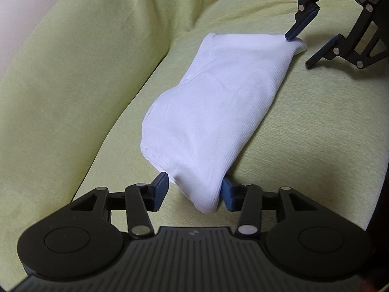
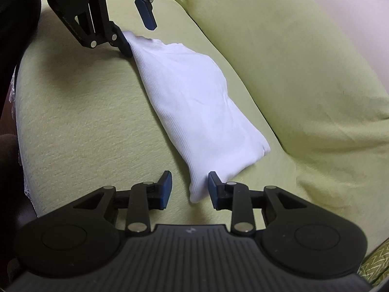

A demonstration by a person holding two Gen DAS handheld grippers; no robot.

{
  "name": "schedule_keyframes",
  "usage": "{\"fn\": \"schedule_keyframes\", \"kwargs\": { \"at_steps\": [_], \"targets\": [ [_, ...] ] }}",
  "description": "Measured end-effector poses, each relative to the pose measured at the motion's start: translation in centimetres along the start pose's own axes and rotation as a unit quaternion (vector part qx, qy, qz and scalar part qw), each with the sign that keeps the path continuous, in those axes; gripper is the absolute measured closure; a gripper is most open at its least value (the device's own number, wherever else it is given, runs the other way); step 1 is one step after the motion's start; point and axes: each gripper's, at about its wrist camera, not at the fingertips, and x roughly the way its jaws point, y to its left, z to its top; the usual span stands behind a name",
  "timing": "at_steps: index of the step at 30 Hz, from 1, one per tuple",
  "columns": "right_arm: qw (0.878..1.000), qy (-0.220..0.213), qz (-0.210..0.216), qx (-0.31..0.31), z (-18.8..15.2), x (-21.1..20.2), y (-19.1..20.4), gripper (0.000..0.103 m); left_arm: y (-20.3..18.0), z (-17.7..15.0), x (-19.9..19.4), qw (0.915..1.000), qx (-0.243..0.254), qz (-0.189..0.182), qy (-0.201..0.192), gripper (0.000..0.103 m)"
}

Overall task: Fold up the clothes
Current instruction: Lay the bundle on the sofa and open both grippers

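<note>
A white ribbed garment [image 1: 214,102] [image 2: 194,107] lies folded into a long bundle on a green sofa seat [image 1: 304,133] [image 2: 85,121]. My left gripper [image 1: 194,189] [image 2: 136,34] straddles one end of it. Its right pad [image 1: 227,192] is against the cloth, and the left pad [image 1: 161,187] stands apart from it, so the jaws are open. My right gripper [image 2: 190,187] [image 1: 300,50] is at the opposite end, open. The cloth's corner sits between its pads with a gap on the left side.
A green back cushion [image 1: 85,60] [image 2: 304,60] rises along one long side of the garment. A dark sleeve [image 2: 17,12] and white lace trim [image 2: 14,90] are at the seat's outer edge. Patterned green fabric [image 2: 374,265] shows at the lower right.
</note>
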Motion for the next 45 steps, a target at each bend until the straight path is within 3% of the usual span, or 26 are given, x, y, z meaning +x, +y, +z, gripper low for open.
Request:
{"fn": "schedule_keyframes", "kwargs": {
  "at_steps": [17, 45],
  "targets": [
    [0.997, 0.023, 0.017, 0.071, 0.2, 0.0, -1.3, 0.074, -0.5, 0.5, 0.9, 0.9995, 0.027, 0.014, 0.011, 0.045],
    [0.995, 0.026, 0.026, 0.097, 0.2, 0.3, -1.6, 0.073, -0.6, 0.2, -0.5, 0.9992, 0.026, 0.015, 0.025, 0.041]
  ]
}}
